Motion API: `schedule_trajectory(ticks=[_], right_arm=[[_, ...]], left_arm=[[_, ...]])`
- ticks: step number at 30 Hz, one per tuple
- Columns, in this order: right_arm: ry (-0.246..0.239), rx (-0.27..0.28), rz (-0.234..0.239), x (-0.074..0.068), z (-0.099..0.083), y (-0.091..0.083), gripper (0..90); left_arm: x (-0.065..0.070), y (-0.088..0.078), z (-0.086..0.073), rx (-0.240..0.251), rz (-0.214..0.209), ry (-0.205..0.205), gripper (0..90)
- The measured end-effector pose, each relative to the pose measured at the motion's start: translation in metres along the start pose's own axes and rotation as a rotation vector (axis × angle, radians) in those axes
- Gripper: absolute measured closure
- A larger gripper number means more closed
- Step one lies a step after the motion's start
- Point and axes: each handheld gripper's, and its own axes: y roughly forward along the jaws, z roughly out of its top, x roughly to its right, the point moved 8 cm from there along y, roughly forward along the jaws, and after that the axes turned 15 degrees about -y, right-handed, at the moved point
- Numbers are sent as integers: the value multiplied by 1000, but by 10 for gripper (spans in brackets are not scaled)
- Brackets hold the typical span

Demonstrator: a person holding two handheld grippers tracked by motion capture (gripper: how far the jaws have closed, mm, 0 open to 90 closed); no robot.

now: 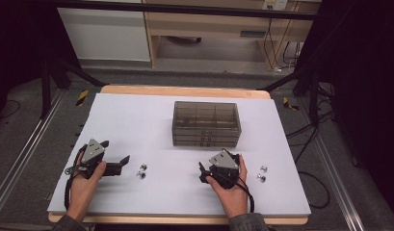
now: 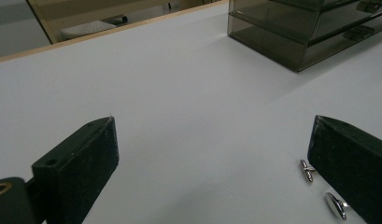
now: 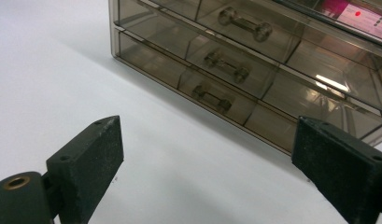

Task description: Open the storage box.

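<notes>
High view first, sweeping from the left: the left hand (image 1: 84, 185) grips the left gripper (image 1: 118, 153) near the table's (image 1: 137, 120) left edge, its grey plate on top and its black jaws pointing right, spread wide with nothing between them. Just beyond those jaws lie two small silver cufflink-like pieces (image 1: 142, 171), close together on the white surface. From the left gripper view the same pair (image 2: 319, 186) sits right beside the right-hand jaw, touching nothing, and the jaws stand far apart over bare table.

Moving to the middle now: a smoky, see-through drawer box (image 1: 206, 123) stands toward the far side of the table, its drawers shut. Just in front of it and a little to the right, the right hand (image 1: 233, 190) holds the right gripper (image 1: 202, 171), aimed up and left toward the box. In the right gripper view the jaws are wide, empty, and the drawer box (image 3: 254, 60) looms close ahead, with three stacked drawers and their dumbbell-shaped handles (image 3: 244, 24) plain to see.

Far right, a second pair of silver pieces (image 1: 262, 173) rests on the table just beside the right hand, well apart from the first pair.
</notes>
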Motion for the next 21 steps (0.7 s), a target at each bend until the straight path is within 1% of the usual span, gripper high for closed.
schedule_trajectory(ticks=[3,5,9,10,11,12,13,15,17,18,19,20,21], right_arm=[[-14,-23,-17,1,-5,1,110],[-23,-28,-18,1,-6,1,163],[-55,-68,-50,2,-10,0,192],[-55,-68,-50,2,-10,0,192],[-88,-84,-70,3,-11,0,207],[-99,-87,-79,3,-11,0,211],[-121,-93,-90,4,-11,-2,215],[-151,-92,-115,6,-9,-5,239],[-213,-102,-150,10,-6,-7,262],[-255,-112,-162,11,-5,-7,275],[-284,-117,-169,12,-4,-7,279],[-284,-117,-169,12,-4,-7,279],[-330,-131,-179,12,-3,-7,294]], left_arm=[[0,-3,-1,-20,5,-6,22],[0,-5,-1,-18,10,-4,27],[-3,-7,2,-6,15,-7,27],[-3,-7,2,-6,15,-7,27],[-3,-7,3,8,10,-3,23],[-2,-7,3,13,8,0,23],[-2,-6,3,15,6,3,21],[0,-6,3,17,3,9,20],[1,-7,3,11,6,15,19],[1,-7,2,9,6,19,19],[0,-8,2,7,10,22,19],[0,-8,2,7,10,22,19],[0,-8,1,7,13,25,19]])
